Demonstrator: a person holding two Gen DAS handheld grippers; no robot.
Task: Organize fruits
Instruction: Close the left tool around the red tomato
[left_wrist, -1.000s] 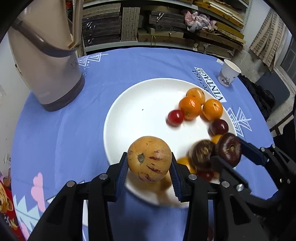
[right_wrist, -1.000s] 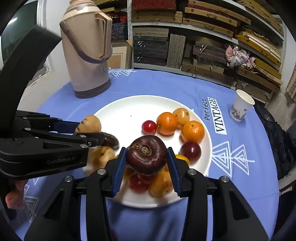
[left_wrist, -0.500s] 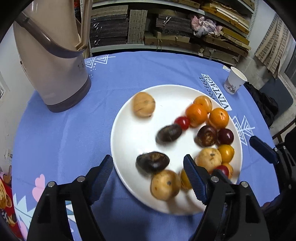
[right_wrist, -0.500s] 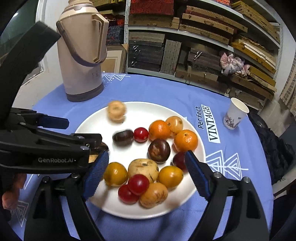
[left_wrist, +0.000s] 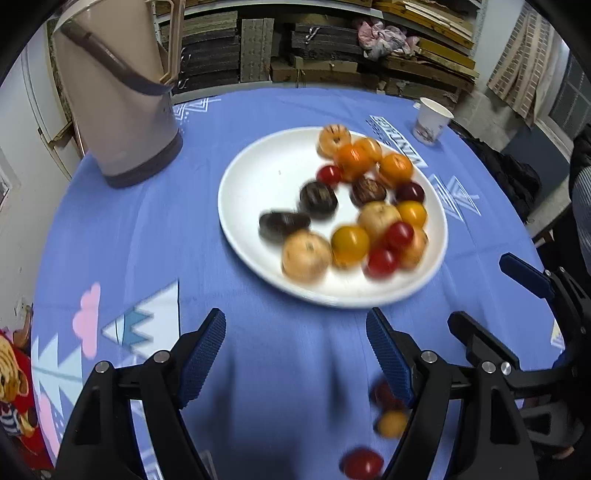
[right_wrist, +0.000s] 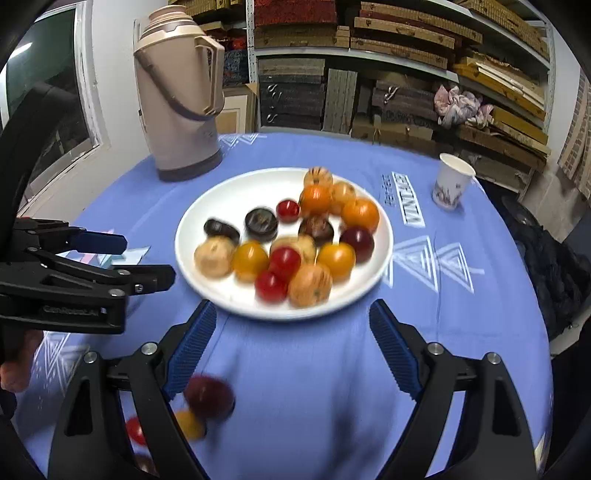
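A white plate (left_wrist: 255, 177) (right_wrist: 207, 206) on the blue tablecloth holds several fruits: oranges (right_wrist: 360, 212), red tomatoes (right_wrist: 271, 286), yellow ones (right_wrist: 250, 260), dark purple fruits (right_wrist: 261, 223) and tan striped melons (right_wrist: 310, 284). My left gripper (left_wrist: 295, 354) is open and empty, held back from the plate's near edge. My right gripper (right_wrist: 288, 343) is open and empty, also short of the plate. Loose fruits lie on the cloth near me: a dark red one (right_wrist: 208, 397), a yellow one (left_wrist: 392, 424) and a red one (left_wrist: 362, 462).
A beige thermos jug (left_wrist: 118, 96) (right_wrist: 181, 99) stands at the back left. A paper cup (left_wrist: 430, 120) (right_wrist: 451, 181) stands at the back right. Shelves of stacked boards run behind the table. The left gripper shows in the right wrist view (right_wrist: 88, 258).
Both grippers opened and let go of the striped melon and the dark purple fruit onto the plate. Both then pulled back toward me, away from the plate.
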